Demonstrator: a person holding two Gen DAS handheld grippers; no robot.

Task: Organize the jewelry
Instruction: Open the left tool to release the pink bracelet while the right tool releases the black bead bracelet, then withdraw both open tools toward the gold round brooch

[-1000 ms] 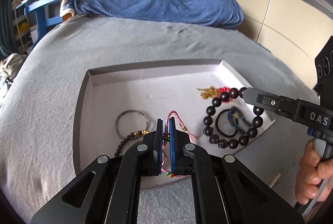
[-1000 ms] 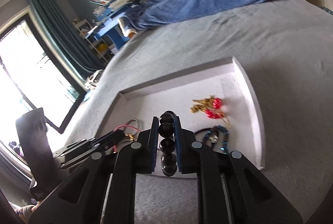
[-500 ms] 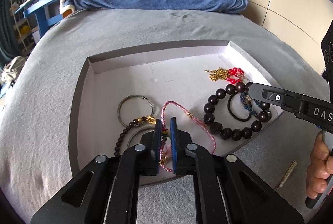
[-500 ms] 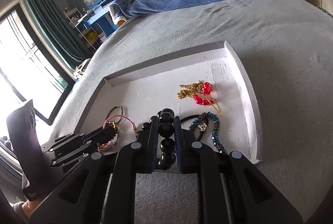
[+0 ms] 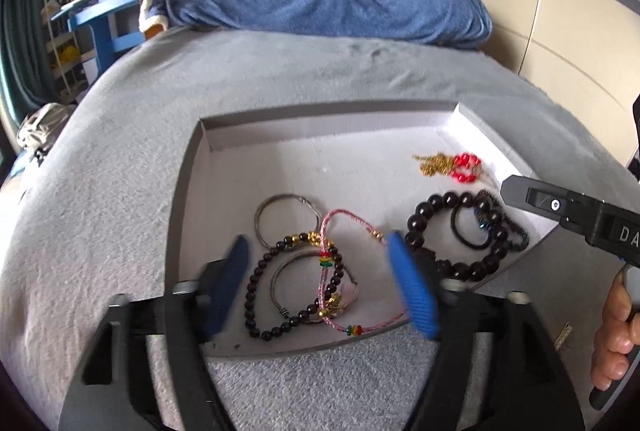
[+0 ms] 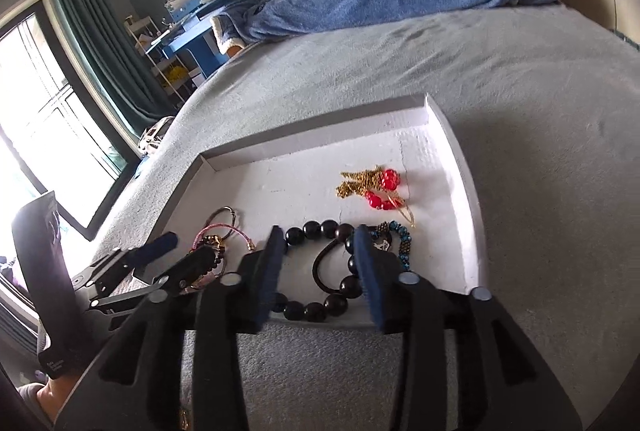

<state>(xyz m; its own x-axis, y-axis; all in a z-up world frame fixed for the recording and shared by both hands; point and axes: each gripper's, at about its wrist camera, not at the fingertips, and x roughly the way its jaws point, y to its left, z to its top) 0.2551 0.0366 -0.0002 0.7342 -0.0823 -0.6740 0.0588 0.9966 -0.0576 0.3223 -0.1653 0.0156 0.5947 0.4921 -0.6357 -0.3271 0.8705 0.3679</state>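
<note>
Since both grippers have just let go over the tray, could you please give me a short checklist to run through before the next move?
1. Left gripper open and holding nothing: ok.
2. Right gripper open and holding nothing: ok.
3. Big dark bead bracelet lying inside the white tray: ok.
4. Pink cord bracelet free of its neighbours: not ok, it lies across the small bead bracelet and a metal ring.
5. Red and gold piece apart from the rest: ok.
6. Black hair tie clear of the big dark bead bracelet: not ok, it lies inside that loop.
</note>
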